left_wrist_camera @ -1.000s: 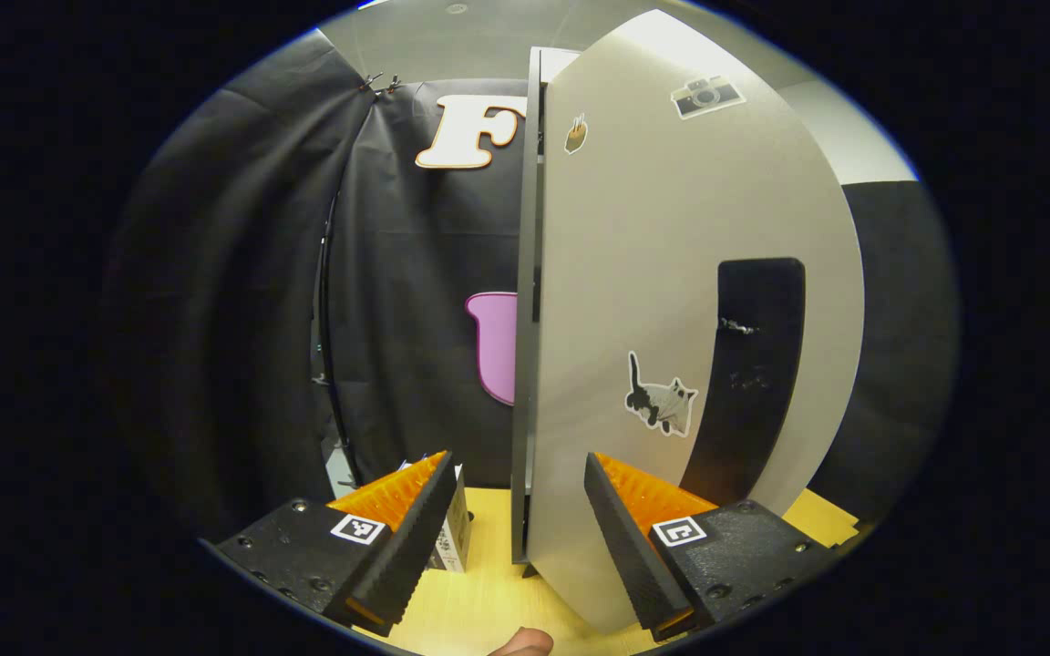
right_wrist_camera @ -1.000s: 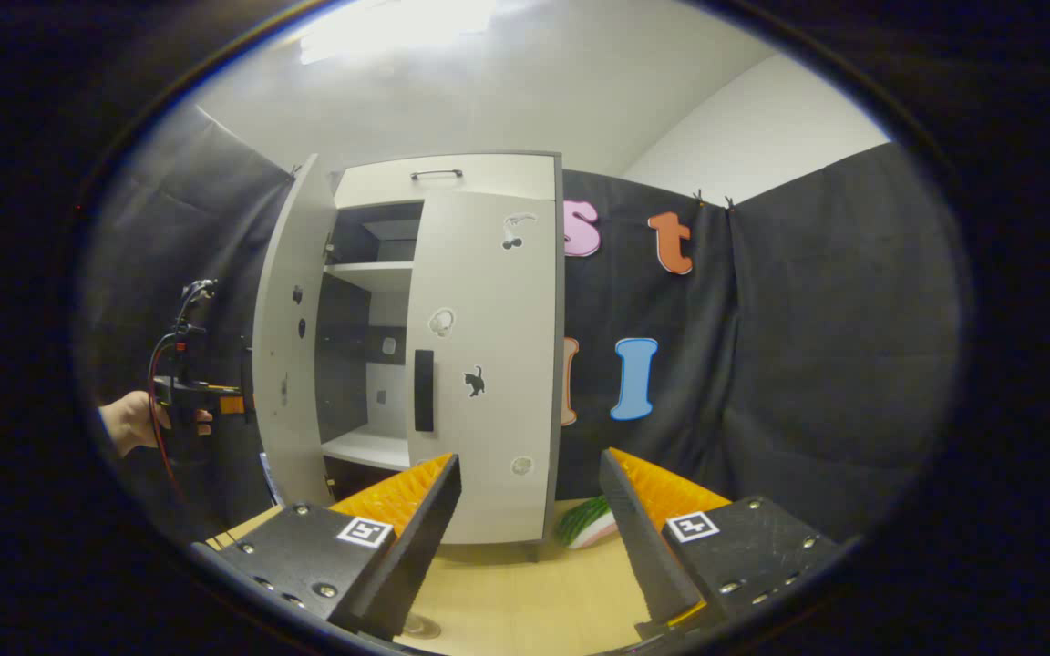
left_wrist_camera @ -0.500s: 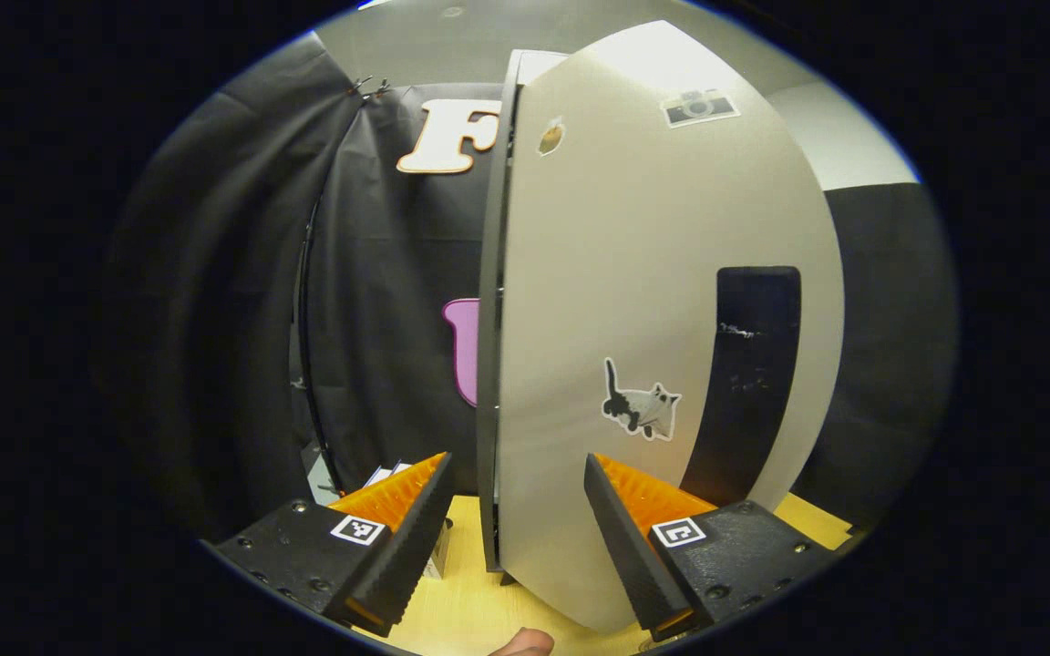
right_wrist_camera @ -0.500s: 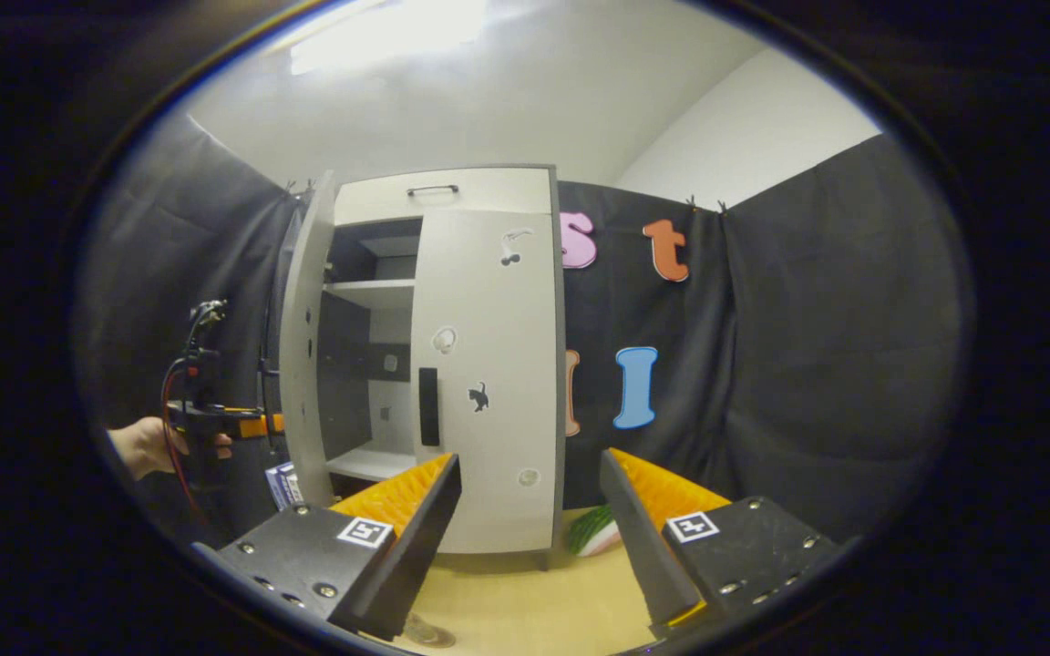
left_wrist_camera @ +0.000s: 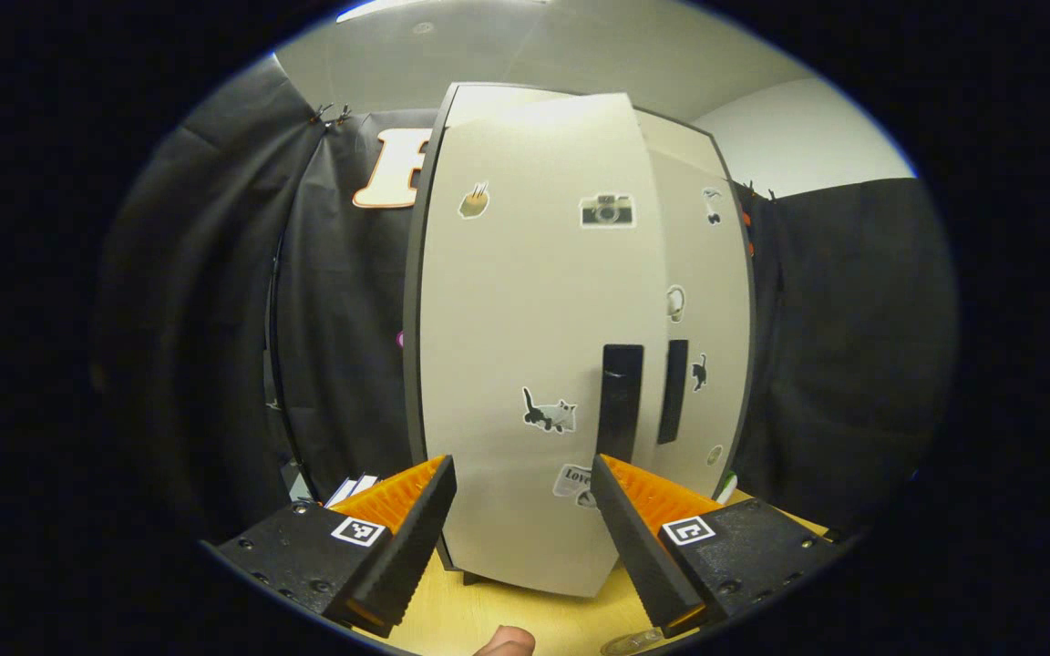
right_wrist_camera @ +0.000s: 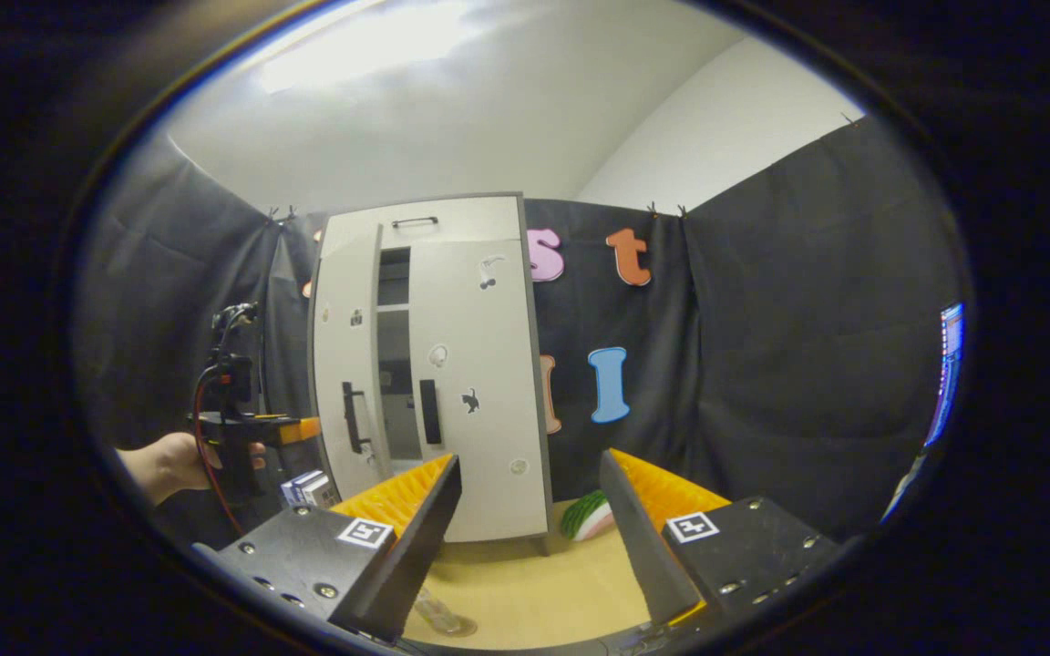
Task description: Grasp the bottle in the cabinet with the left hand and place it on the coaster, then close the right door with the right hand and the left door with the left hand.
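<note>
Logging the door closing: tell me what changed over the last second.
The left door has swung most of the way shut, leaving a narrow gap beside the right door. The left gripper followed it, fingers open, gripping nothing. The right door stayed closed; the right gripper stayed open.

One cabinet (right_wrist_camera: 434,364) with two doors: left door (left_wrist_camera: 525,364), right door (left_wrist_camera: 698,346). Two door handles (left_wrist_camera: 621,401). One drawer handle (right_wrist_camera: 415,221). One watermelon slice (right_wrist_camera: 587,517).
</note>
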A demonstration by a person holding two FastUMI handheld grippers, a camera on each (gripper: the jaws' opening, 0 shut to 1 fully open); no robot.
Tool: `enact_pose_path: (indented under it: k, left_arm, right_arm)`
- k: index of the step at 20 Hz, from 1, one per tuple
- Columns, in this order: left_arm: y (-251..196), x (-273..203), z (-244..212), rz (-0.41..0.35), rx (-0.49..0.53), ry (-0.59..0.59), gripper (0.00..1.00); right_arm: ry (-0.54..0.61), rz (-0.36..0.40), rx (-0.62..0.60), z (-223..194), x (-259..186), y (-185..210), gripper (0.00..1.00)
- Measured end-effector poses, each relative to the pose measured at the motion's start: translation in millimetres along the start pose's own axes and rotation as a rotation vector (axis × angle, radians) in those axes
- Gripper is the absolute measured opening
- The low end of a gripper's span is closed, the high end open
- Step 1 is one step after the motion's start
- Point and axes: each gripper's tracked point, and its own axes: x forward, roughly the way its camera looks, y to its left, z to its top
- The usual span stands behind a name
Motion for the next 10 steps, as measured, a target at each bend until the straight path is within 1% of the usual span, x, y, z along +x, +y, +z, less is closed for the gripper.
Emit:
enact_pose_path:
  k: [1, 2, 3, 4, 7, 8, 10]
  left_arm:
    - [-5.0, -11.0, 2.2, -0.003, 0.01, 0.001, 0.95]
    - [-9.4, -23.4, 3.9, -0.006, 0.013, -0.001, 0.95]
    - [-14.6, -35.2, 5.0, -0.015, 0.009, 0.0, 0.95]
    - [-18.4, -47.3, 5.7, -0.015, 0.003, -0.001, 0.95]
    - [-25.7, -81.1, 7.0, -0.011, -0.007, 0.007, 0.95]
    - [-28.7, -89.8, 6.6, -0.012, -0.004, 0.008, 0.94]
    - [-30.8, -105.0, 5.7, -0.005, -0.007, 0.012, 0.95]
  right_arm:
    - [0.0, 0.006, -0.006, 0.6, -8.7, 0.9, 0.91]
    - [0.002, 0.011, -0.01, 0.8, -17.3, 0.7, 0.91]
    - [0.006, 0.013, -0.012, -0.4, -23.9, -0.1, 0.94]
    - [0.007, 0.014, -0.008, 0.2, -30.1, -0.6, 0.91]
    - [-0.004, 0.041, 0.0, 3.0, -41.3, 2.3, 0.91]
    - [-0.012, 0.048, -0.001, 5.7, -44.0, 3.1, 0.94]
    - [-0.019, 0.063, 0.004, 6.9, -48.8, 4.2, 0.94]
